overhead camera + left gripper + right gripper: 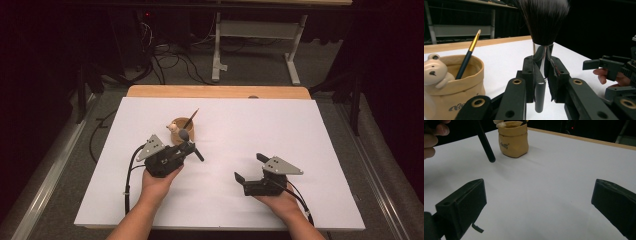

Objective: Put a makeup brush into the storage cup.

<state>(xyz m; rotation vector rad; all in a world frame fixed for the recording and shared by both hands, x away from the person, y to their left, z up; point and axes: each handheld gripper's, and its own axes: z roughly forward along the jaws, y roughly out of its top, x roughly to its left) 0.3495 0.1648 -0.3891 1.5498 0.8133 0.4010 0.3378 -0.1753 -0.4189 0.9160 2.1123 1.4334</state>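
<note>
Two grippers low over the white table point(310, 150), one holding a makeup brush.
Left gripper point(186, 148) clamps the makeup brush point(543, 37), dark bristles up, beside the tan bear pot point(454, 85); right gripper point(248, 167) rests empty, jaws spread wide.

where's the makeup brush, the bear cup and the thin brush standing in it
makeup brush point(544, 22), left gripper view, on its dark bristles
bear cup point(514, 141), right gripper view, on its tan front wall
thin brush point(466, 58), left gripper view, on its dark handle
</note>
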